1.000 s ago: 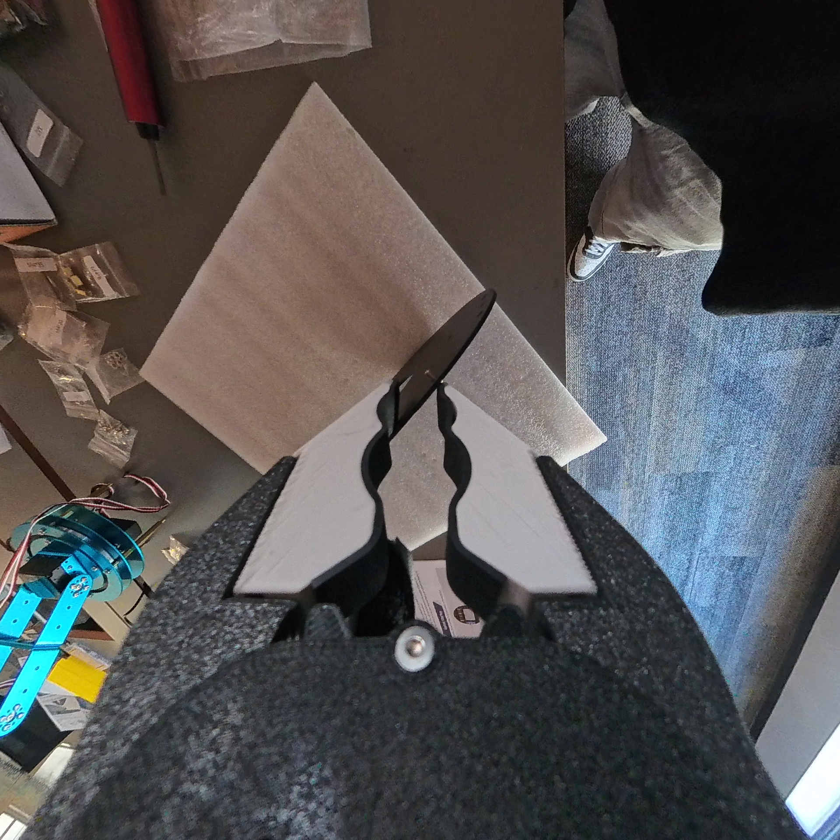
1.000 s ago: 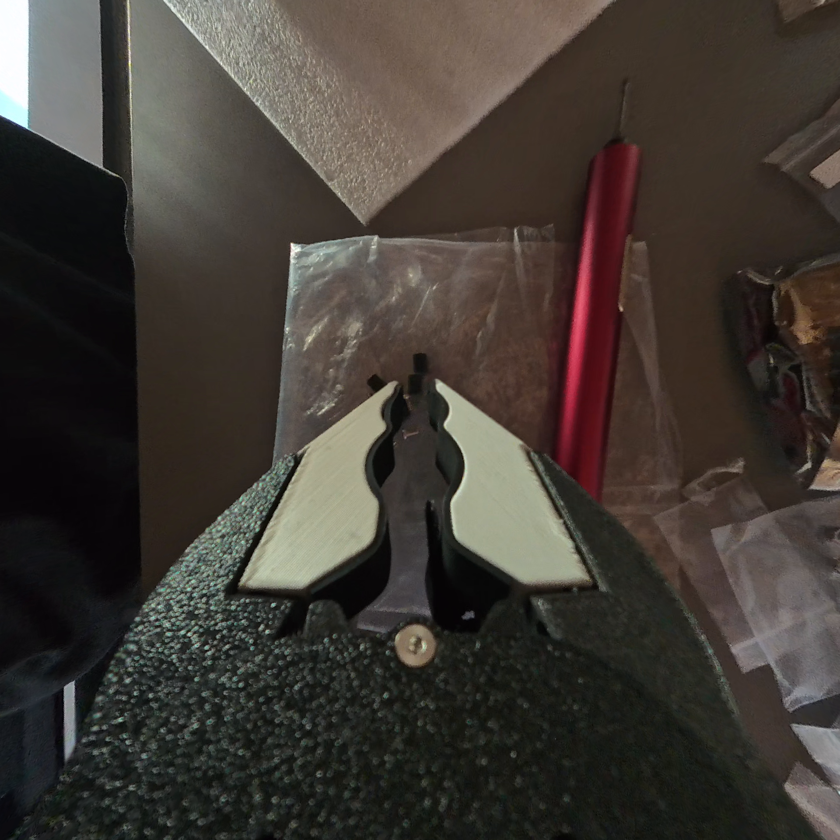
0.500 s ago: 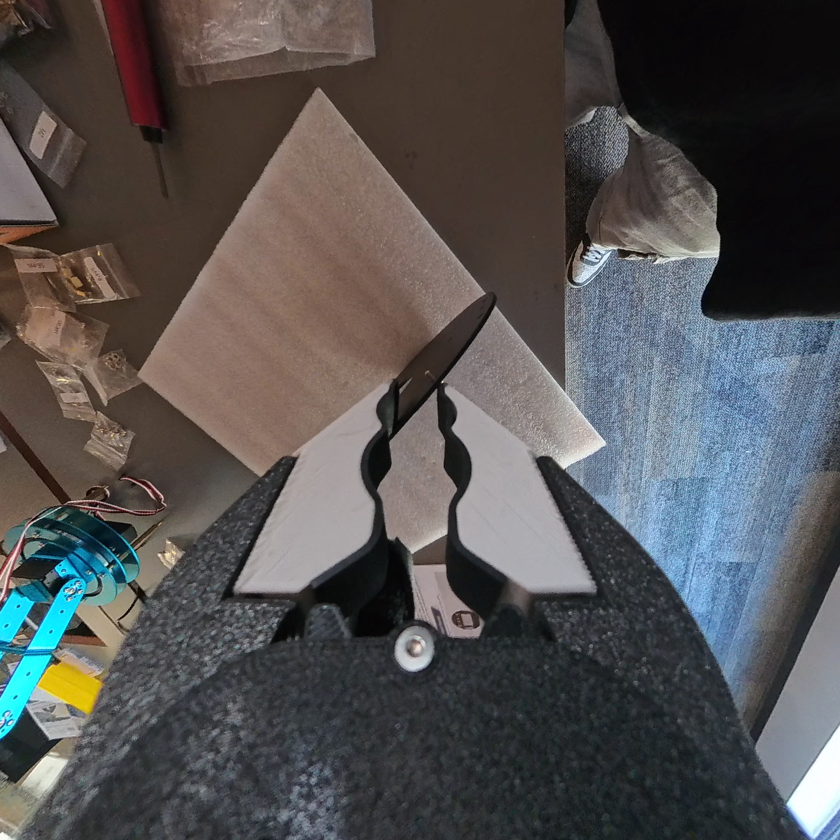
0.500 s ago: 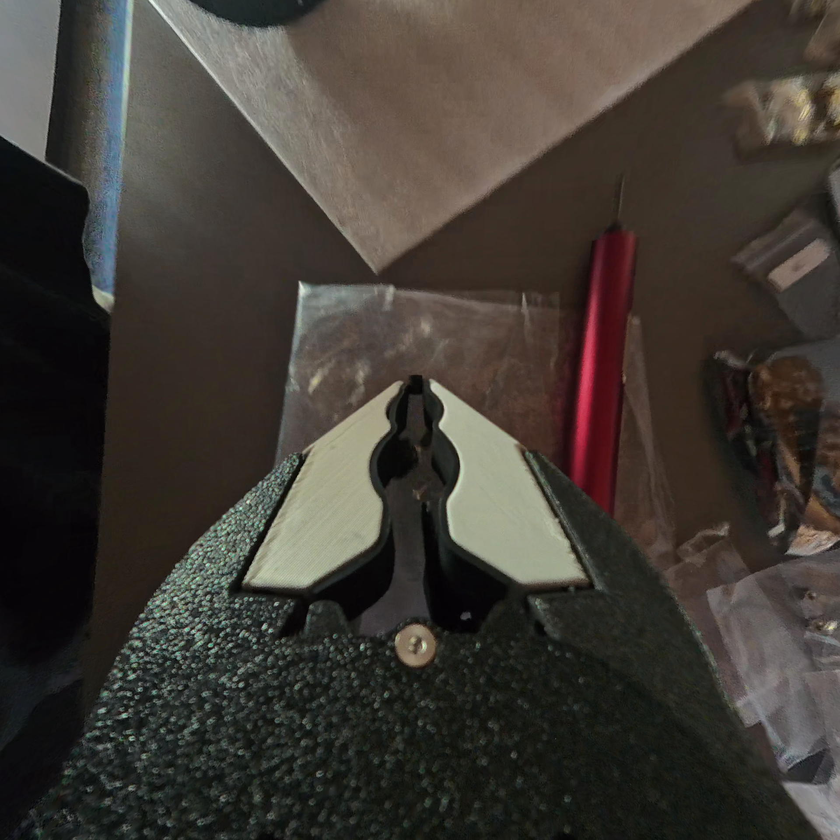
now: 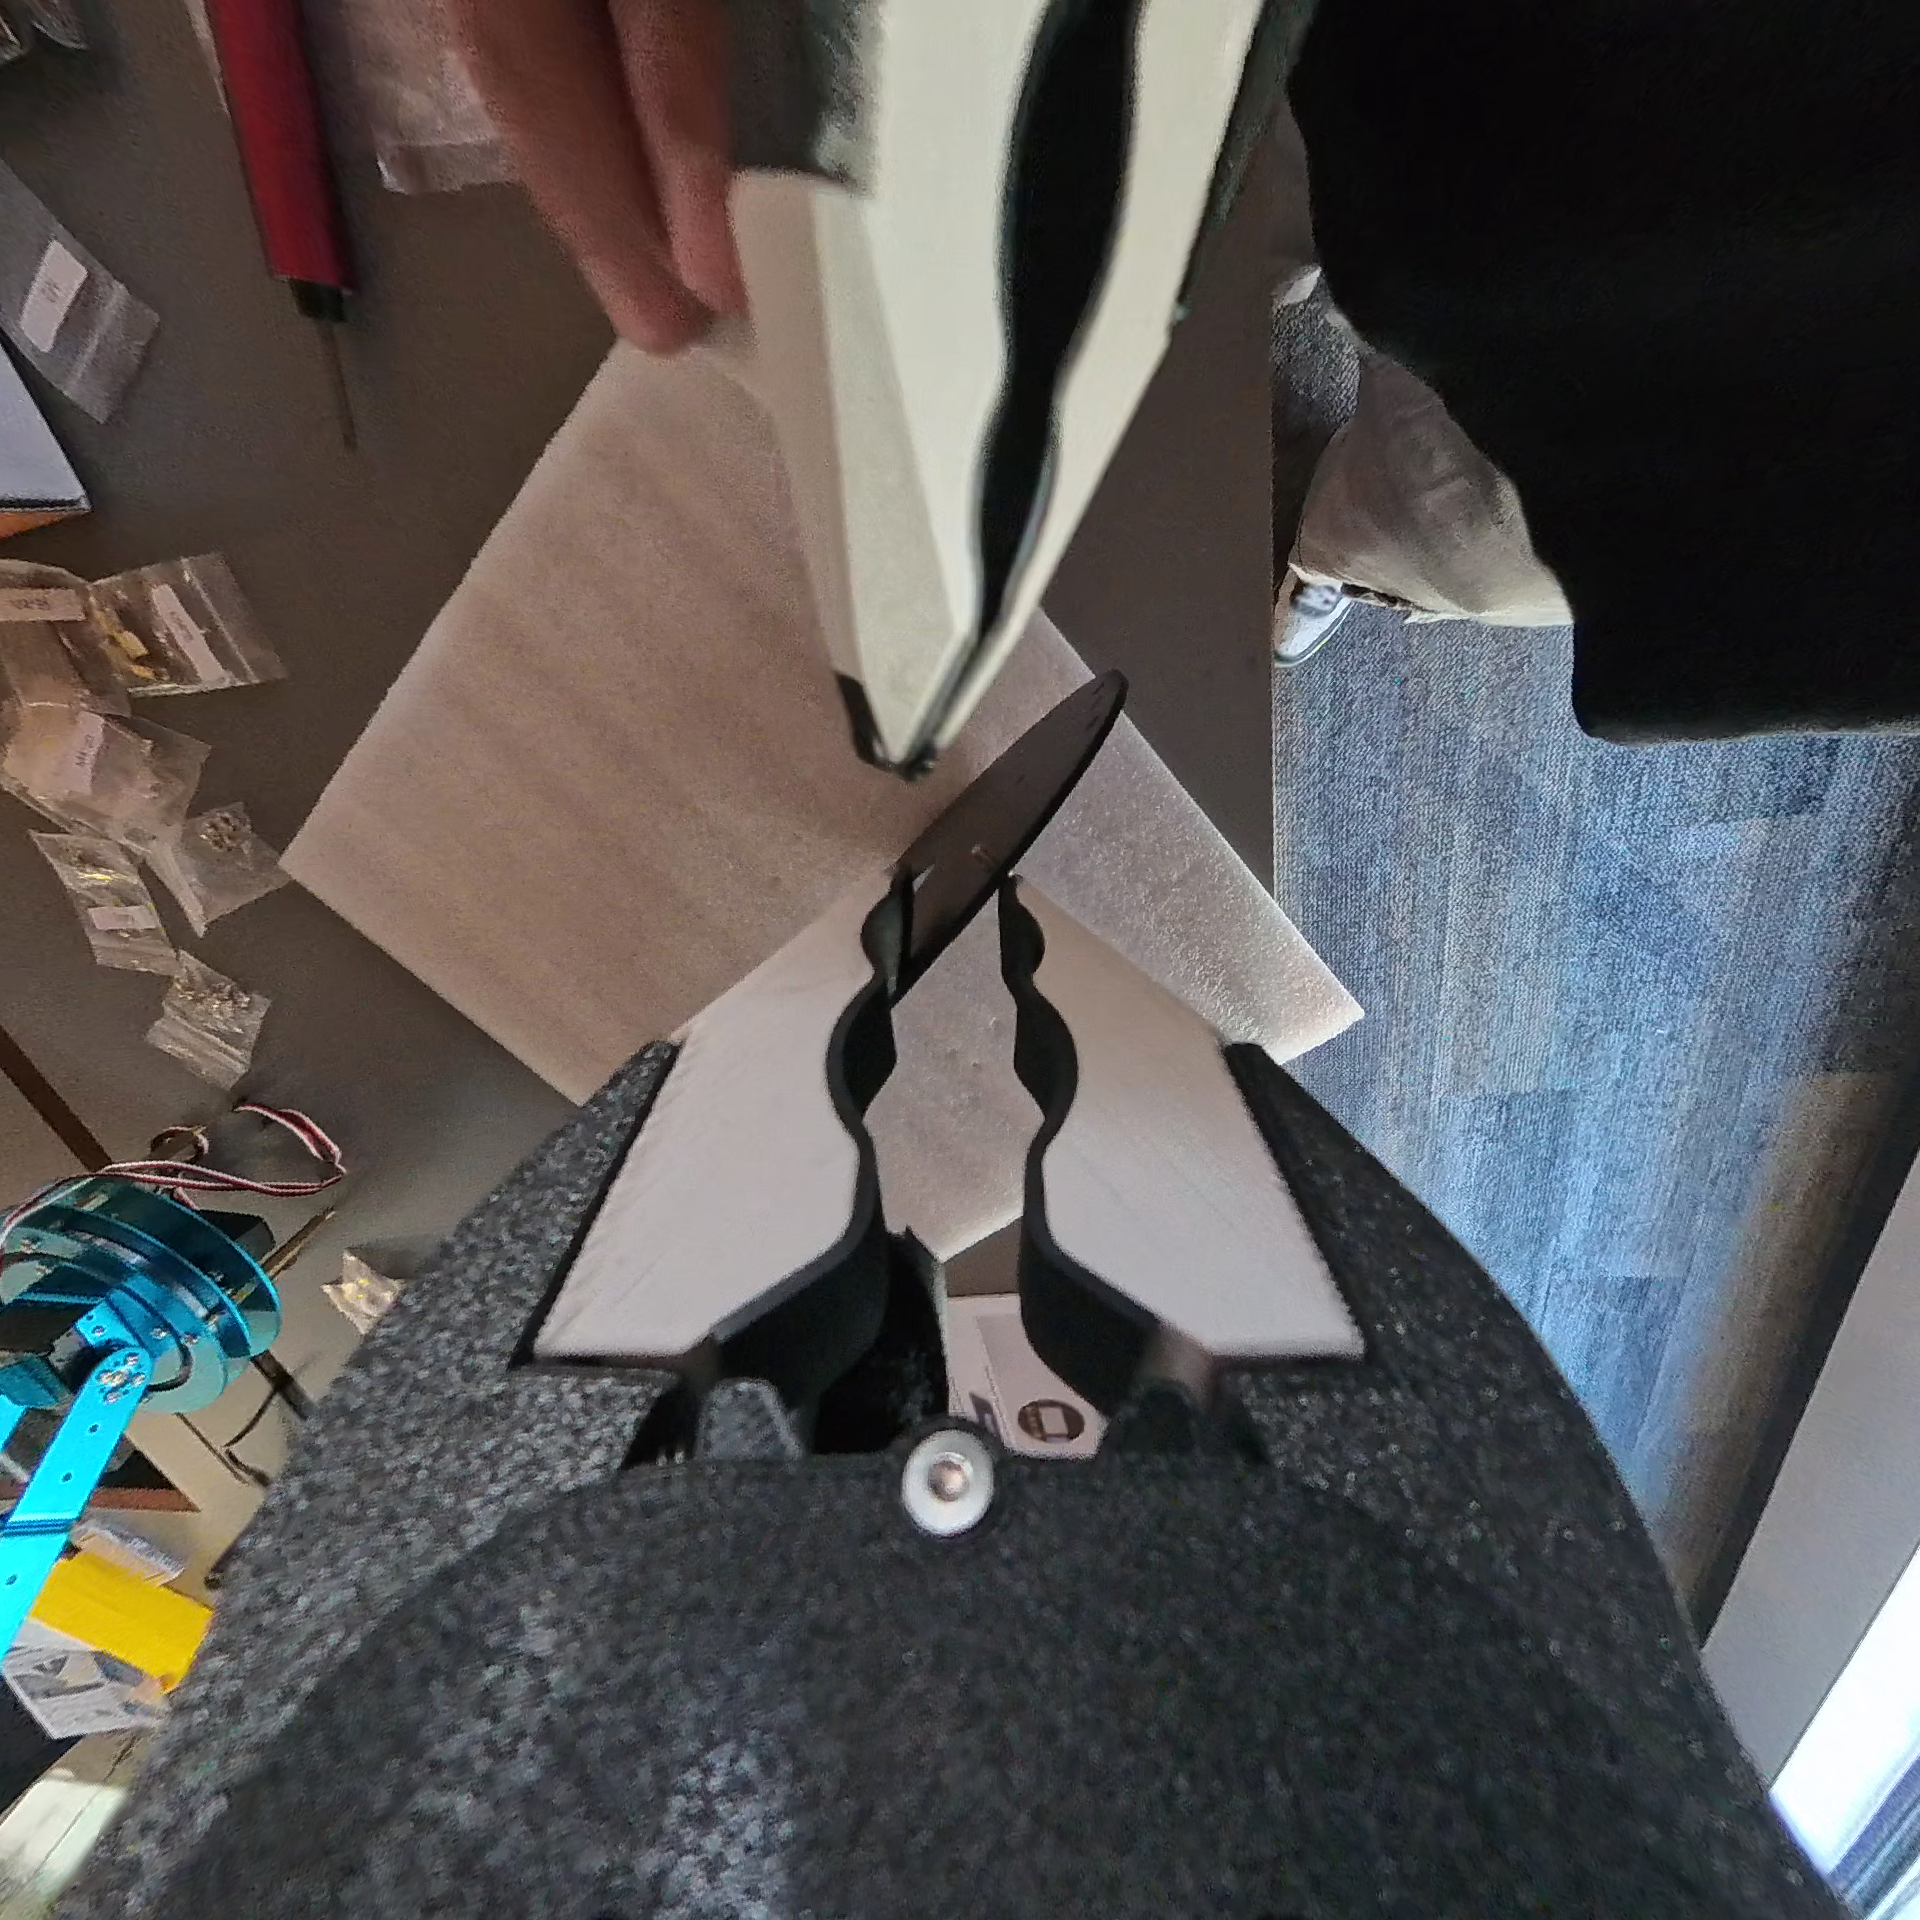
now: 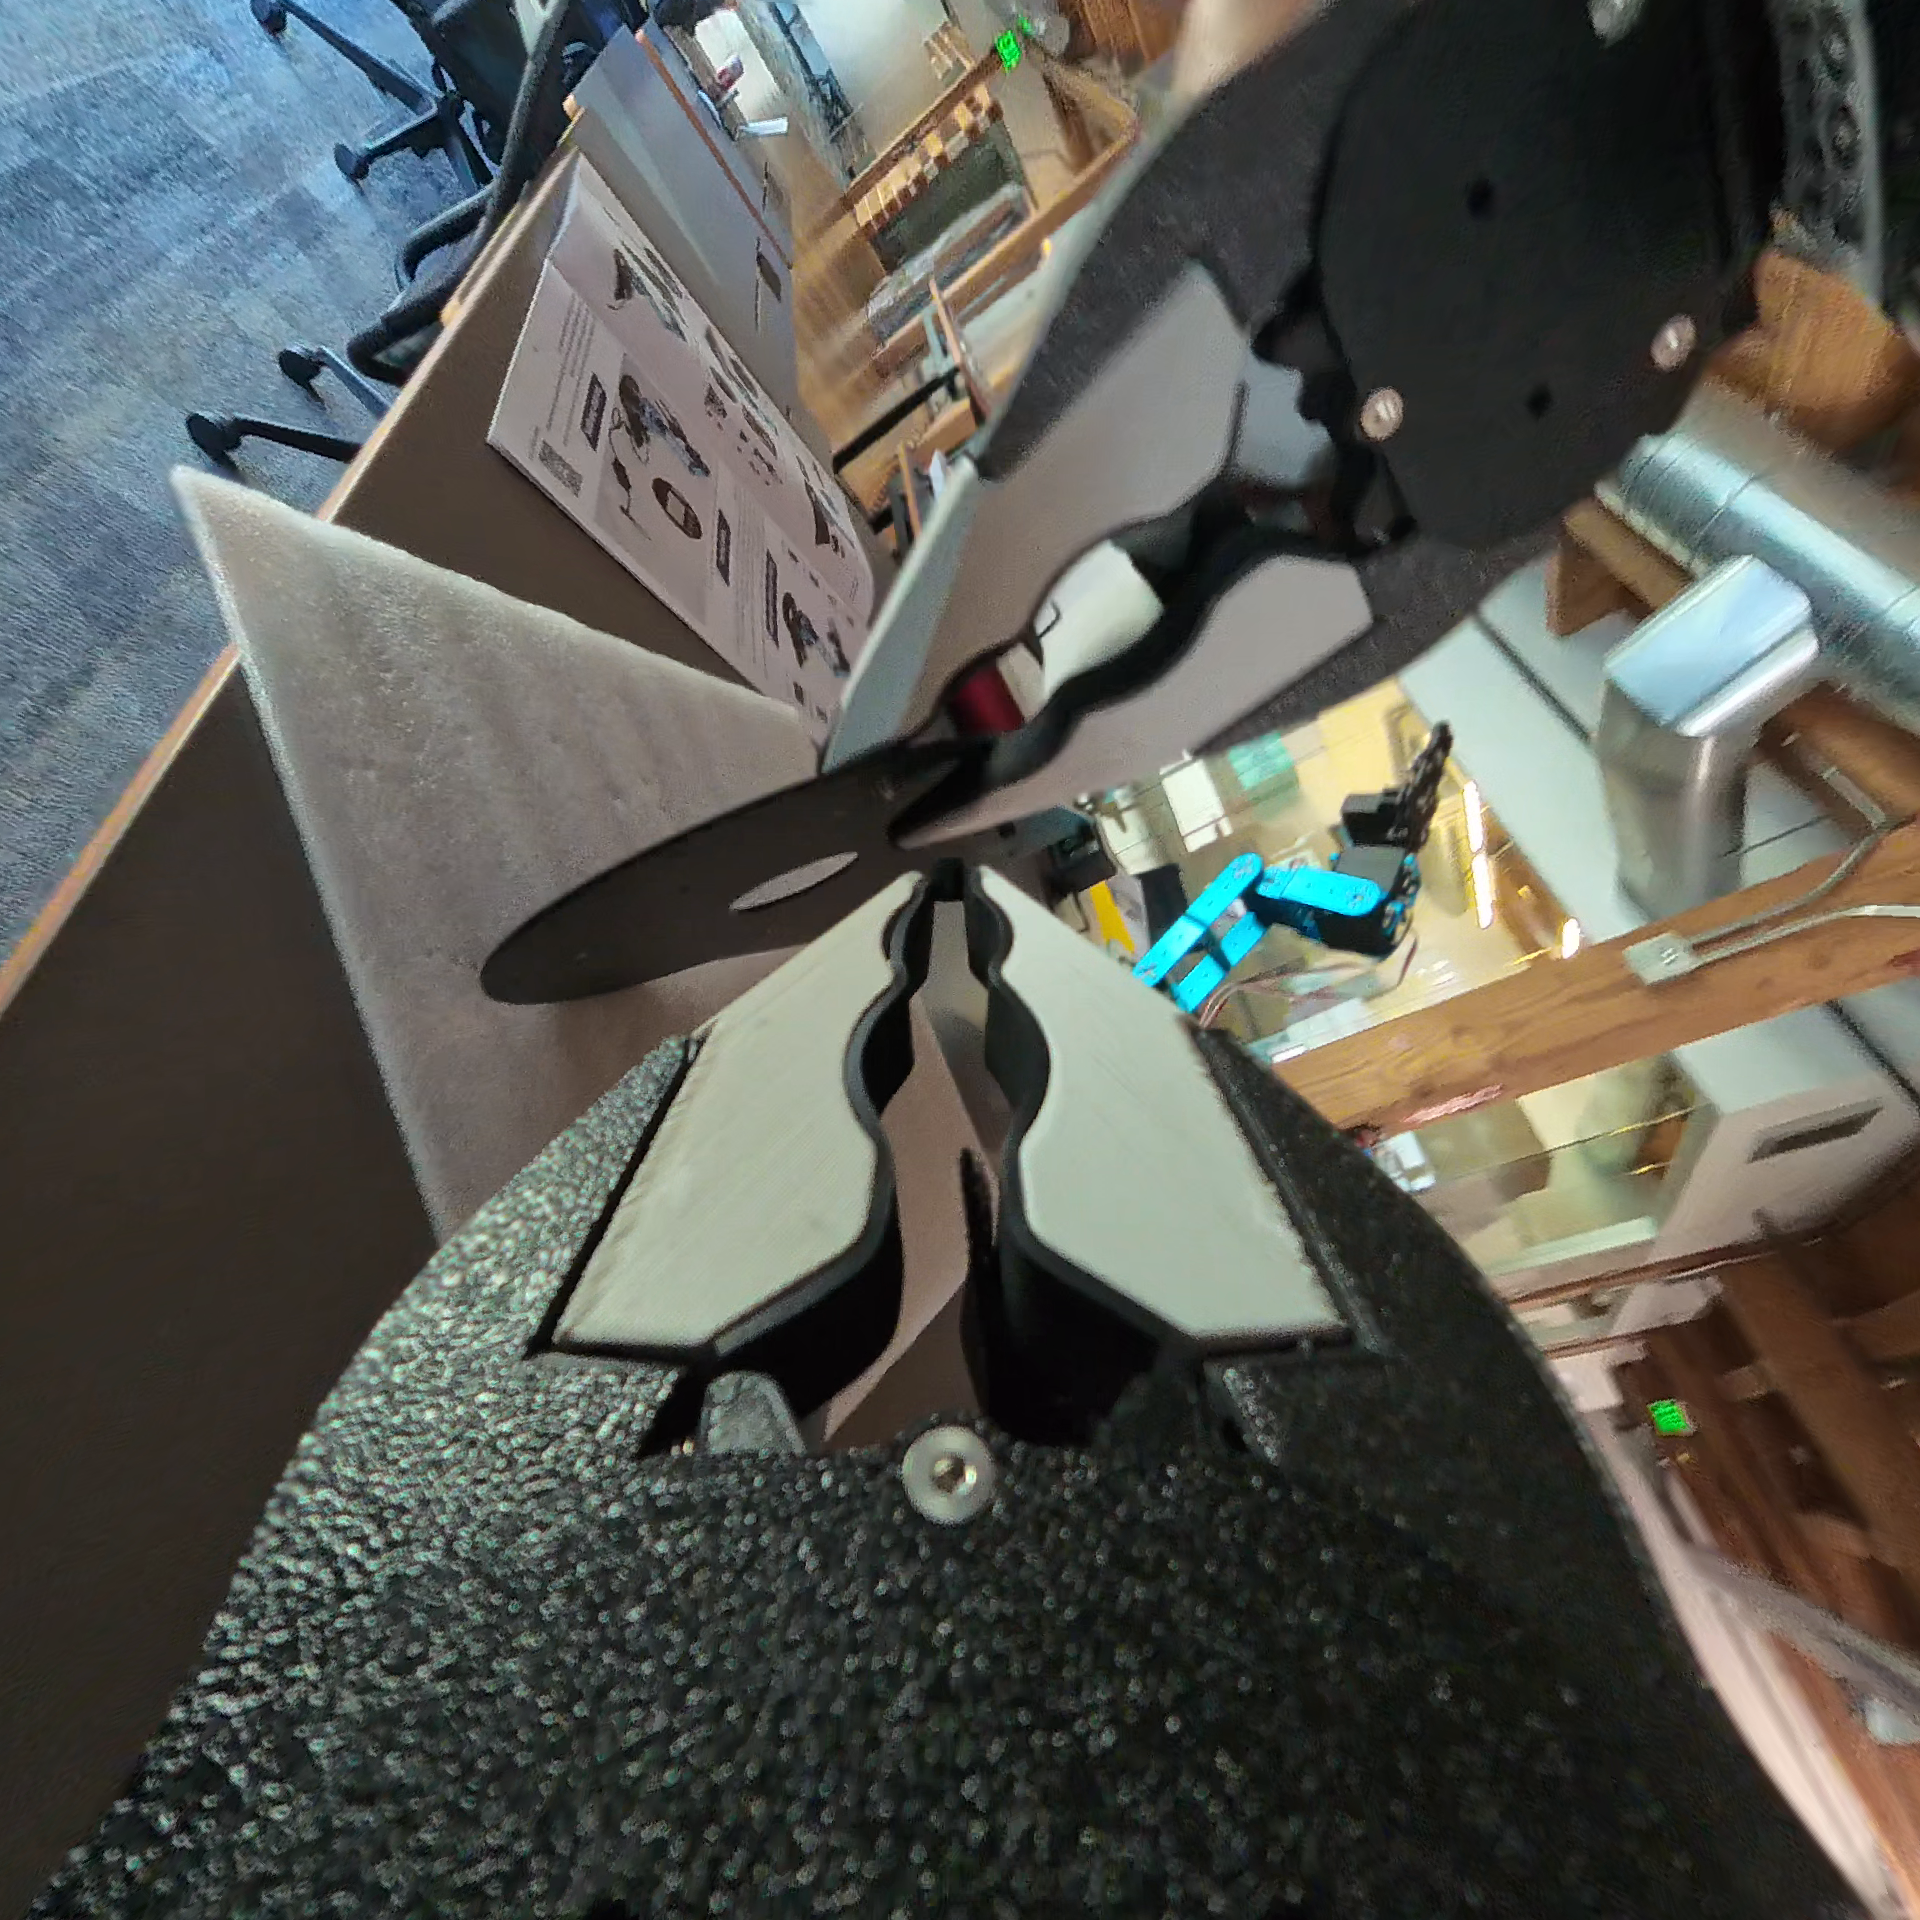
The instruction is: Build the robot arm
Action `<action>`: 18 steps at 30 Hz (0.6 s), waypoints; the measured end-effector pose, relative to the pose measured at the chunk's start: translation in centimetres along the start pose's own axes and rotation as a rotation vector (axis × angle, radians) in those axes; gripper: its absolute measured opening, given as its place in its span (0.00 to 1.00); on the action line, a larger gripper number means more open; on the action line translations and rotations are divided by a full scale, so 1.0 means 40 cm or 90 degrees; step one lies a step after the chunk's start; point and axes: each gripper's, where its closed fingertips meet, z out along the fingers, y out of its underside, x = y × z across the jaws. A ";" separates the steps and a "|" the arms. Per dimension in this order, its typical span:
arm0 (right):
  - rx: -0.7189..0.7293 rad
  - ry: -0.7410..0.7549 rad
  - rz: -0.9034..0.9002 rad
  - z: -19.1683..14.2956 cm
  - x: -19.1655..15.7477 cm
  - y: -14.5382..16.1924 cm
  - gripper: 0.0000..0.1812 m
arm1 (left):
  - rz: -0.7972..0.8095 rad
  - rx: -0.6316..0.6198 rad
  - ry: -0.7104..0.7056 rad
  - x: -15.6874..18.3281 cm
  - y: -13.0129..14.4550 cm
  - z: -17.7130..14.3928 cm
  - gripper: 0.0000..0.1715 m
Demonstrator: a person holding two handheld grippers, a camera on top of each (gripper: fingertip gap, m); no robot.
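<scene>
Currently the left gripper (image 5: 951, 899) pinches a thin black disc (image 5: 1013, 795) by its edge at the fingertips; the disc is tilted up toward the upper right, above a white foam sheet (image 5: 582, 727) lying on the grey desk (image 5: 436, 395). From the top of the left wrist view the right gripper (image 5: 904, 758) points down, fingertips nearly together on a small dark part whose shape I cannot make out, its tip just beside the disc. A hand (image 5: 613, 166) shows beside it at upper left. In the right wrist view the right gripper (image 6: 948, 878) sits just below the disc (image 6: 707, 899), near its centre hole. A red tool (image 5: 286, 145), clear parts bags (image 5: 156, 644) and a blue metal arm (image 5: 114, 1340) occupy the left edge.
</scene>
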 end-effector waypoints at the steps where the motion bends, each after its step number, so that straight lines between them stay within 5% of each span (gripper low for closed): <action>1: 0.004 0.000 -0.021 0.006 -0.008 -0.006 0.03 | 0.003 -0.003 0.001 0.000 0.000 0.000 0.09; 18: 0.007 -0.006 -0.119 0.031 -0.026 -0.002 0.03 | 0.004 0.007 0.017 -0.010 -0.012 0.003 0.09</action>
